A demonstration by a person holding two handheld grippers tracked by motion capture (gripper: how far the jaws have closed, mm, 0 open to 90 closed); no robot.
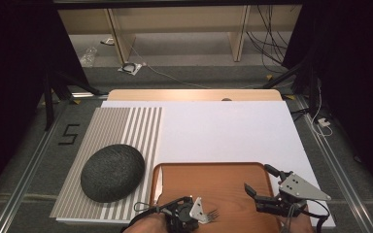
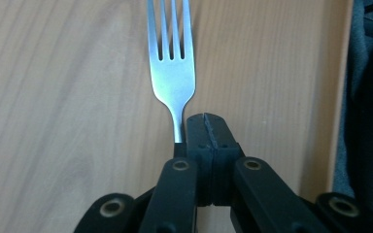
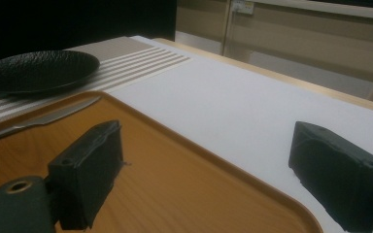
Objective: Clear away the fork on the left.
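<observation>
High view: the white table (image 1: 223, 131) carries a striped placemat (image 1: 126, 126) at its left with a dark textured plate (image 1: 112, 172) on it, and a wooden tray (image 1: 209, 187) lies at the near edge. A knife (image 1: 160, 182) lies along the tray's left rim. Over the tray's near left part the left gripper (image 1: 200, 212) is clamped on a fork (image 1: 210, 213) — in the left gripper view the jaws meet tight on the fork's neck, slightly to one side, tines pointing away just above the wood. The right gripper (image 1: 260, 187) hovers over the tray's right part with its jaws spread wide and nothing between them.

The step in hand looks like lifting the fork out to set a place beside the plate. Because the grip sits off-centre on a thin neck, the fork could pivot — lift slowly, keep the tines level, and clear the tray's raised rim before swinging left.
</observation>
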